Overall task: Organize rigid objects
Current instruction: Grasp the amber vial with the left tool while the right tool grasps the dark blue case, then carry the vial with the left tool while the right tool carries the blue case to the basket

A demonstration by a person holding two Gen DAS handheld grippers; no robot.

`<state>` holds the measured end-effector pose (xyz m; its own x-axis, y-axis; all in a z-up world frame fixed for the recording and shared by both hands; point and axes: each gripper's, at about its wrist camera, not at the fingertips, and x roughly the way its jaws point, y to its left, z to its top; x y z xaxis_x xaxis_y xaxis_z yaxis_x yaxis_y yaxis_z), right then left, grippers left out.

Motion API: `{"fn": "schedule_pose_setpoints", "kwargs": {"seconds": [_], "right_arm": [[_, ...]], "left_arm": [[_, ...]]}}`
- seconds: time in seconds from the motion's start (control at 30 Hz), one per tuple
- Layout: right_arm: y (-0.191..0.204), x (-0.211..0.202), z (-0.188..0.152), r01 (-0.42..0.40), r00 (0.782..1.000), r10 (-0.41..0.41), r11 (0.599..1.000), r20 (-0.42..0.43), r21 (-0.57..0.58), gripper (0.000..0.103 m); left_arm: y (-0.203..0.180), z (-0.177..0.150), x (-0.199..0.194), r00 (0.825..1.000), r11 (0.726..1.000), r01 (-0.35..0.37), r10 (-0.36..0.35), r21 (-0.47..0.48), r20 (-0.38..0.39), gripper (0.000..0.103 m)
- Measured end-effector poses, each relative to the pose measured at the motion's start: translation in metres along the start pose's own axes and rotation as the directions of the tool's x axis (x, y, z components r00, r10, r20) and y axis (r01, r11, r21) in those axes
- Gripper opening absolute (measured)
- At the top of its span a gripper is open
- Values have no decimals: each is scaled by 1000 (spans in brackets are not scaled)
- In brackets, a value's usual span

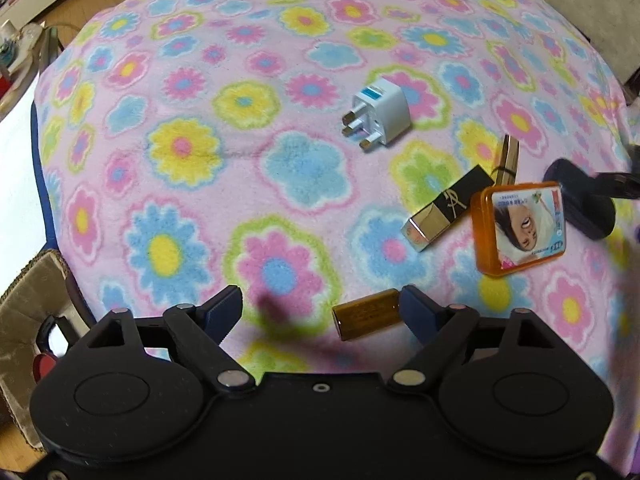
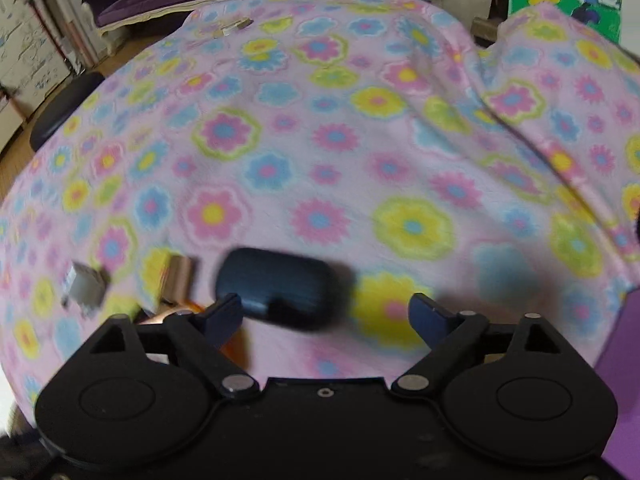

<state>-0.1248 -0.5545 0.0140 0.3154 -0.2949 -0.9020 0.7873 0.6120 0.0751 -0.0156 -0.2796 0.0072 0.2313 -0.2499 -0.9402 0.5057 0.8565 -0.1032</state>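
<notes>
Rigid objects lie on a flowered pink blanket [image 1: 224,80]. In the left wrist view a white travel plug adapter [image 1: 378,116] lies mid-table. A black and gold lipstick [image 1: 450,208], an orange box with a face picture [image 1: 520,226], a gold clip [image 1: 507,158] and a dark oval case [image 1: 582,204] lie at the right. My left gripper [image 1: 320,308] is open; a small gold tube [image 1: 368,314] lies beside its right finger. My right gripper [image 2: 326,316] is open, just before the dark oval case [image 2: 280,288]. The adapter [image 2: 86,284] shows blurred at left.
A cardboard box [image 1: 28,320] stands at the lower left off the table edge. A dark stool [image 2: 64,108] sits beyond the far left edge. The blanket rises in a fold [image 2: 540,100] at the right. Small items [image 2: 234,26] lie at the far edge.
</notes>
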Motion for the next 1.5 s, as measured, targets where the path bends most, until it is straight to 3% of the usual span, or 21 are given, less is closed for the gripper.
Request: {"fn": "schedule_pose_setpoints", "kwargs": {"seconds": [0.2,0.3,0.7,0.77,0.83,0.9,0.97,1.23,1.5], "right_arm": [[28,43,4,81,993,-78,996,-92,26,95],[33,44,0,126,991,-125,992,-52,16,91],[12,28,-14,89,995,-89,996,-32,-5,91],[10,26,-16,88,996,-88,996,-29,-11,91],[8,24,-18,86,996,-86,996,-23,-15,91],[7,19,-20,82,996,-82,996,-15,-22,91],[8,13,-21,78,997,-78,996,-5,-33,91],[37,-28,-33,8,999,-4,995,45,-98,91],[133,-73,-76,-137,987,157,945,42,-297,91]], "left_arm": [[5,2,-5,998,996,60,-60,-64,-11,83],[3,2,-3,997,994,68,-69,-86,-15,83],[-9,1,21,998,991,21,-27,-129,-50,82],[-9,0,24,998,991,12,-19,-132,-55,75],[-9,-1,25,999,991,-8,2,-130,-49,58],[-8,0,23,999,992,-11,6,-124,-35,52],[-5,2,22,999,992,8,-13,-123,-39,52],[23,1,-7,1000,992,-4,7,-124,26,52],[105,-9,-58,992,975,-40,65,-218,112,52]]}}
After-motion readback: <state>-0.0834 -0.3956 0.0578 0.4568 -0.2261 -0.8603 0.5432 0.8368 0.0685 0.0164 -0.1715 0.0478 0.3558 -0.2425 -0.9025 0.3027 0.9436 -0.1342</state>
